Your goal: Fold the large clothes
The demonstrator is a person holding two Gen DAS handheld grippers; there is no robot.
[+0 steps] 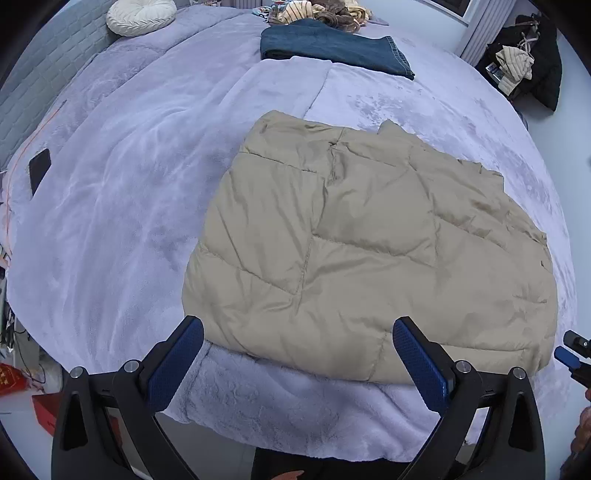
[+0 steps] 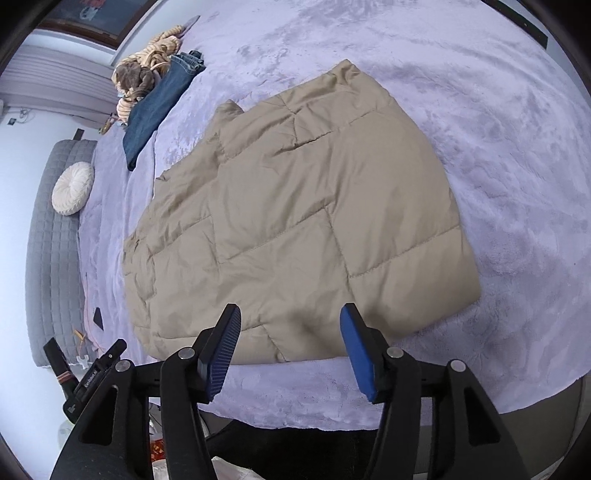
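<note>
No brand name or label can be read anywhere; a red box (image 1: 14, 380) by the floor at the far left has gold marks on it, and the left tool seen in the right camera has tiny white letters, but both are too small to read. At the far left of the left camera, a dark phone (image 1: 40, 170) lies flat on the fuzzy purple blanket (image 1: 122, 229) that covers the bed. A round white cushion (image 1: 141, 15) sits at the top of the bed, well apart from the phone. Next, the left gripper (image 1: 298, 350) is wide open and holds nothing; its two blue pads (image 1: 175, 363) sit over the near edge of the tan puffy coat (image 1: 369, 240), one near the coat's near-left corner and one above its bottom edge, and you cannot tell if they touch it. The coat lies flat in the middle of the blanket, folded into a block. Behind it lie folded blue jeans (image 1: 332, 46), and behind those a heap of striped clothes (image 1: 317, 11). At the far right edge the tip of the right gripper (image 1: 570, 354) peeks in beside the coat's near-right corner. In the right camera, the right gripper (image 2: 291, 347) is also open with nothing in it, above the coat's (image 2: 295, 221) near edge.
</note>
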